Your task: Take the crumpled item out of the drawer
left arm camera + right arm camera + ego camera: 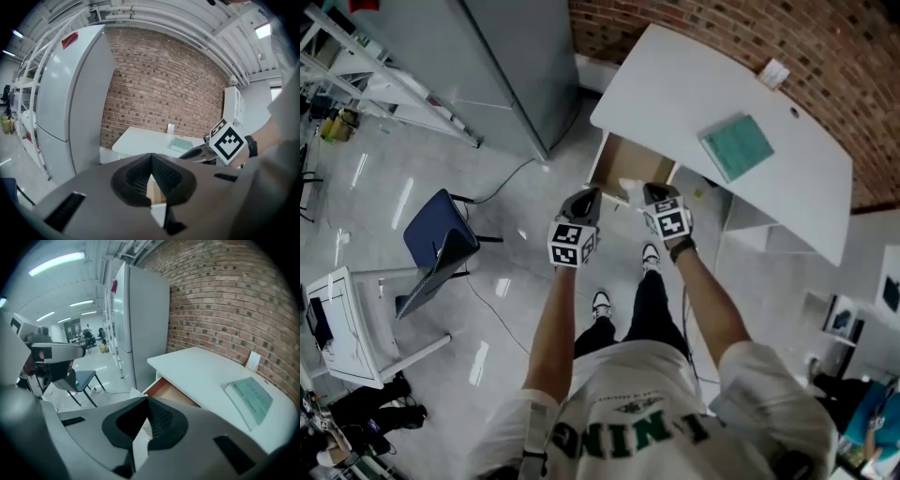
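The crumpled item is a white paper [630, 190], held up above the open wooden drawer [628, 161] of the white desk [675, 84]. My right gripper [654, 194] is shut on the paper. In the right gripper view a white strip of the paper [140, 446] shows between the closed jaws of that gripper [147, 400], with the drawer [171, 392] behind. My left gripper [592, 199] hangs just left of the paper, jaws together. In the left gripper view its tips [151, 157] meet, and I see nothing clearly held there.
A green pad [737, 146] lies on the desk top. A tall grey cabinet [516, 66] stands left of the desk, against a brick wall [825, 47]. A blue chair [441, 239] and a cable are on the floor to the left. The person's feet [602, 303] stand before the drawer.
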`<state>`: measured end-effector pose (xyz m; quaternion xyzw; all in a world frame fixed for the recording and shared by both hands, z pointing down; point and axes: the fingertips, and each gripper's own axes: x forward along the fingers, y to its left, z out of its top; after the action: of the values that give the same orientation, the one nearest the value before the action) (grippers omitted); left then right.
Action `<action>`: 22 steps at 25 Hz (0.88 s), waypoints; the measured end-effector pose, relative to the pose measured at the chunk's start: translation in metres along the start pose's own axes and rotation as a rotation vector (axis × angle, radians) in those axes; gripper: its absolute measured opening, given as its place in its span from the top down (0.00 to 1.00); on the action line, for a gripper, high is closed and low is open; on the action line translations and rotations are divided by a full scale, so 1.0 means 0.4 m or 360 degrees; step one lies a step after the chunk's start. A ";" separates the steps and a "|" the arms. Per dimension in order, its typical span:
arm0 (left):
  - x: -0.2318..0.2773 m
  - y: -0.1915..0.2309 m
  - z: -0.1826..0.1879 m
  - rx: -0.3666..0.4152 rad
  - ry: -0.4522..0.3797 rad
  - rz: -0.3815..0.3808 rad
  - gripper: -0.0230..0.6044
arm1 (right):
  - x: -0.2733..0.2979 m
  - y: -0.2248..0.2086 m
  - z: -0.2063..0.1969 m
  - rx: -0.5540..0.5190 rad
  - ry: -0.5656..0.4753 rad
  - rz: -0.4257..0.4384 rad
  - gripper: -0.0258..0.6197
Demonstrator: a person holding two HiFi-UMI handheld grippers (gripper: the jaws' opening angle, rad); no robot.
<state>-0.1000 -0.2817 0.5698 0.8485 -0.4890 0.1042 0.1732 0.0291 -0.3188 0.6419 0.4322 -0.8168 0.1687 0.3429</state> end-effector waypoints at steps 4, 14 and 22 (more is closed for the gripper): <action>-0.057 -0.052 0.028 0.0029 -0.0033 -0.0022 0.98 | -0.127 0.027 0.005 0.0157 -0.0111 -0.0060 0.96; -0.171 -0.169 0.102 0.0132 -0.0054 -0.0014 0.98 | -0.374 0.042 0.027 0.0354 -0.0400 -0.0239 0.96; -0.247 -0.238 0.201 0.0157 -0.0185 0.0011 0.98 | -0.559 0.021 0.082 0.0437 -0.0614 -0.0362 0.96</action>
<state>-0.0664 -0.1912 0.4433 0.8590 -0.4955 0.0792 0.1022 0.0963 -0.2009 0.4612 0.5879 -0.7827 0.1526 0.1356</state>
